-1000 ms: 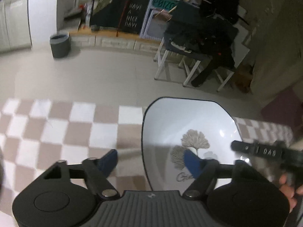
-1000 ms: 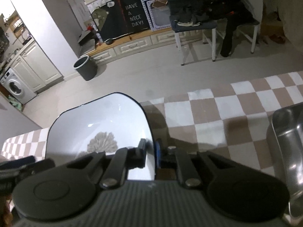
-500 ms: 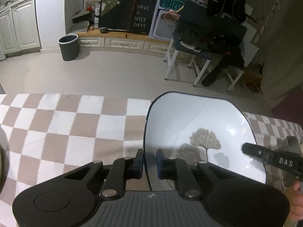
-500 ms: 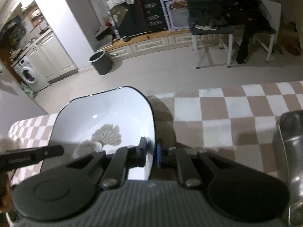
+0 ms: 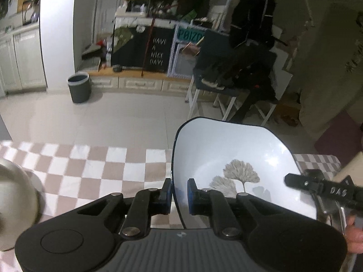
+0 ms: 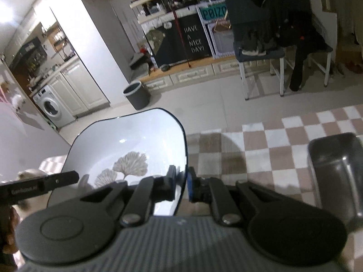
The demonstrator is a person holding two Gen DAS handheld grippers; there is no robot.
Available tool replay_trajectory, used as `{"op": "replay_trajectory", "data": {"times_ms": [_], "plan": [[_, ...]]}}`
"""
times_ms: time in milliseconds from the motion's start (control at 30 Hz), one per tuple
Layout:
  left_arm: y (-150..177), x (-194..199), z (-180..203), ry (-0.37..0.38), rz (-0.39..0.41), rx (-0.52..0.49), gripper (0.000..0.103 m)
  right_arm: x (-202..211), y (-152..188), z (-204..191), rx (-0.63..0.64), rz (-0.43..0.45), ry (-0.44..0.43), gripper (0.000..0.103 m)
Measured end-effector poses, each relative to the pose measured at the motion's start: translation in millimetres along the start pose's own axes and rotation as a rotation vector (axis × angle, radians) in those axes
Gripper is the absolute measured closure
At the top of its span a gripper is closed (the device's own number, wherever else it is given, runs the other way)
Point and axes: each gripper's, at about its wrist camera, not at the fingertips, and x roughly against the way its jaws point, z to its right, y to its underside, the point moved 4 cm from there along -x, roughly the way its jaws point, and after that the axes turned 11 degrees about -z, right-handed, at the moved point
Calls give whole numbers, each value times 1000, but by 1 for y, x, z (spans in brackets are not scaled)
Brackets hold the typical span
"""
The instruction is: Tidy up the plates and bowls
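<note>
Left wrist view: the left gripper (image 5: 179, 196) is clenched on the left rim of the white plate (image 5: 229, 158), its 2 blue-faced pads pinching the edge from either side. 1 second ago these jaws stood wide apart, straddling the rim without touching it; half a second ago they had already closed. The plate, rounded-square with a dark rim and a grey tree motif, now sits higher against the room than before, its far edge reaching past the checkered tablecloth (image 5: 95, 170) and over the pale floor beyond. On the far side of the plate, the right gripper (image 5: 317, 184) shows as a black bar with white lettering, with part of a person's hand (image 5: 355, 235) below it. A rounded metal bowl (image 5: 15, 206), blurred, has come into view to the left of the plate.

Right wrist view: the right gripper (image 6: 181, 187) is clamped on the plate's (image 6: 136, 145) right rim, as it was 1 second ago. The plate again appears raised off the tablecloth (image 6: 261, 149), which lies to its right. Beyond the plate's left edge the left gripper (image 6: 43, 187) shows as a black bar. A metal container (image 6: 335, 165) stands on the cloth well to the right of the plate.
</note>
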Motion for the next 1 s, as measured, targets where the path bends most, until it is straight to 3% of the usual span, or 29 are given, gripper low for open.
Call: {"op": "replay_trajectory", "data": {"times_ms": [200, 400, 633, 1000], "plan": [[20, 71, 23, 11, 53, -74, 88, 66, 10, -13, 18, 90, -17, 91], [49, 141, 37, 0, 96, -102, 87, 128, 40, -26, 38, 163, -30, 91], [99, 214, 45, -24, 158, -122, 87, 188, 86, -47, 89, 188, -37, 91], [185, 254, 31, -83, 134, -114, 87, 209, 168, -67, 96, 129, -72, 91]]}}
